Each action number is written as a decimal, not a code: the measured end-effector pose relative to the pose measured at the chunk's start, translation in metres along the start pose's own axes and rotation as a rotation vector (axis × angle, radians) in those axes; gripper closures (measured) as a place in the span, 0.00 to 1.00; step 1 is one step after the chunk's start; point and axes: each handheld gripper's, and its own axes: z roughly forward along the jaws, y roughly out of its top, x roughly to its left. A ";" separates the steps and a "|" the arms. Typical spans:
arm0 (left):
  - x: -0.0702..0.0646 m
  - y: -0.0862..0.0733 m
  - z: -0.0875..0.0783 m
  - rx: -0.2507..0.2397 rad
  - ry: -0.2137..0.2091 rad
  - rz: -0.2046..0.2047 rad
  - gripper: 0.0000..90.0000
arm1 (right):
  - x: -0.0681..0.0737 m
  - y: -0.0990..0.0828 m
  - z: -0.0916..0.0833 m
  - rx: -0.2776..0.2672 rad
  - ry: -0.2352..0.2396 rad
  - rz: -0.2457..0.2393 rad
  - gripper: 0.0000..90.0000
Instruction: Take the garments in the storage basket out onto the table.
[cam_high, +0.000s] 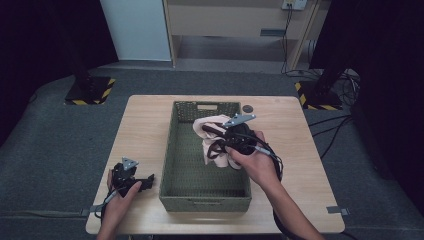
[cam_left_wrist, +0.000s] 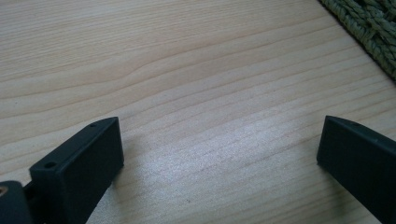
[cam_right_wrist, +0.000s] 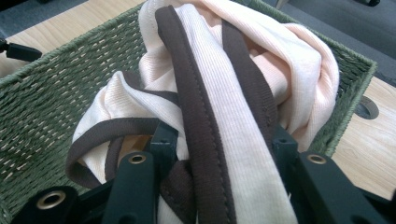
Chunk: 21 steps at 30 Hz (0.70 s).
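A pale pink garment with dark brown trim (cam_high: 212, 134) hangs bunched over the green woven basket (cam_high: 180, 145), held up by my right gripper (cam_high: 227, 142). In the right gripper view the jaws are shut on the garment (cam_right_wrist: 219, 107), with its cloth and brown binding squeezed between them. My left gripper (cam_high: 142, 181) rests low on the wooden table (cam_high: 145, 125), left of the basket's near corner. Its jaws stand wide open over bare wood, with nothing between its fingertips (cam_left_wrist: 88, 154).
A small dark round disc (cam_high: 248, 108) lies on the table behind the basket's far right corner. The basket's corner (cam_left_wrist: 369, 32) lies just right of my left gripper. Grey carpet surrounds the table; stand bases with striped tape sit at the far left and right.
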 end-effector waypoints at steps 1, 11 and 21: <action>0.000 0.000 0.000 0.000 0.000 0.000 0.00 | 0.000 0.000 -0.001 -0.001 0.001 0.000 0.64; 0.000 0.000 0.000 0.000 0.000 0.000 0.00 | -0.006 -0.001 -0.011 -0.016 -0.008 0.003 0.64; 0.000 0.000 0.000 0.000 0.000 0.000 0.00 | -0.015 -0.005 -0.022 -0.026 -0.018 0.015 0.64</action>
